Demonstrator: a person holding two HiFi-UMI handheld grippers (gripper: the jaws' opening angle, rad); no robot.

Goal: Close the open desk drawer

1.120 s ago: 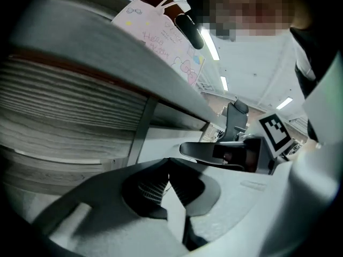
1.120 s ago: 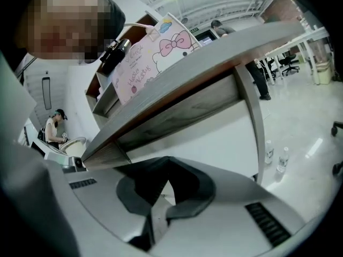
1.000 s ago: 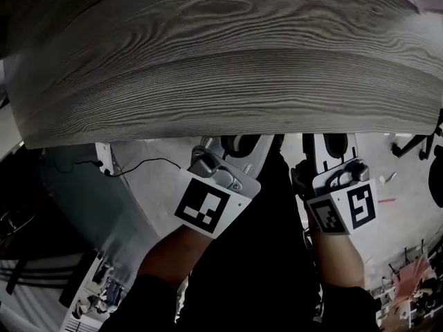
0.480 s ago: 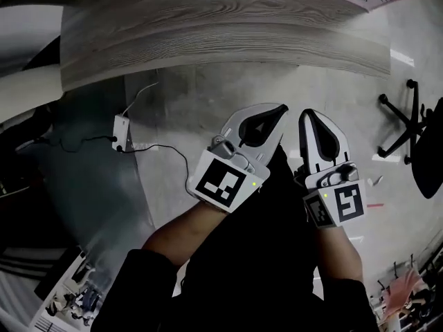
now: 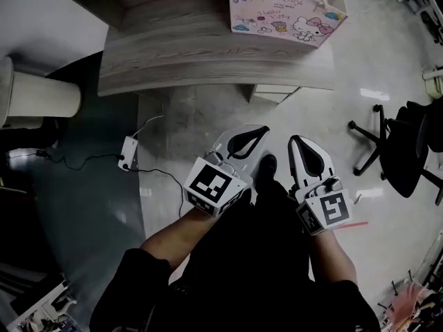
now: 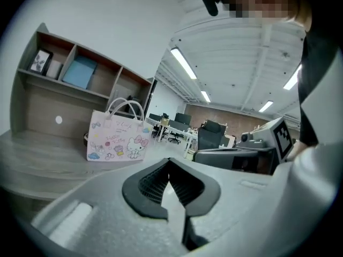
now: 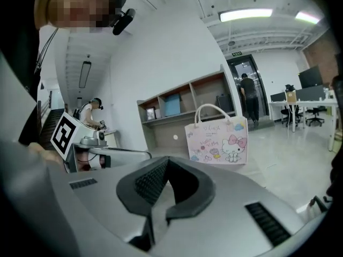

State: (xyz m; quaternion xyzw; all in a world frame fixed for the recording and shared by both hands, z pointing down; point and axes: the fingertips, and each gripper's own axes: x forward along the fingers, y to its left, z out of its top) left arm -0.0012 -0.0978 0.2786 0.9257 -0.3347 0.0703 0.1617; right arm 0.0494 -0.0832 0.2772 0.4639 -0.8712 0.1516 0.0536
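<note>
The grey wood-grain desk (image 5: pixel 173 54) lies across the top of the head view, well ahead of both grippers. A pale cabinet corner (image 5: pixel 275 93) pokes out under its front edge; no open drawer can be made out. My left gripper (image 5: pixel 259 128) and right gripper (image 5: pixel 296 140) hang side by side over the floor near my body, both shut and empty. In the left gripper view the left gripper (image 6: pixel 170 167) has its jaws closed together, pointing toward the desk (image 6: pixel 32 159). The right gripper (image 7: pixel 167 165) looks the same in its own view.
A pink cartoon-print bag (image 5: pixel 287 12) stands on the desk, with a shelf unit (image 6: pixel 69 74) behind it. A power strip (image 5: pixel 128 152) with its cable lies on the floor at the left. A black office chair (image 5: pixel 398 151) stands at the right.
The desk has receded from right overhead to the top of the view. Both grippers have come out from under its edge and drawn back toward my body, still shut.
</note>
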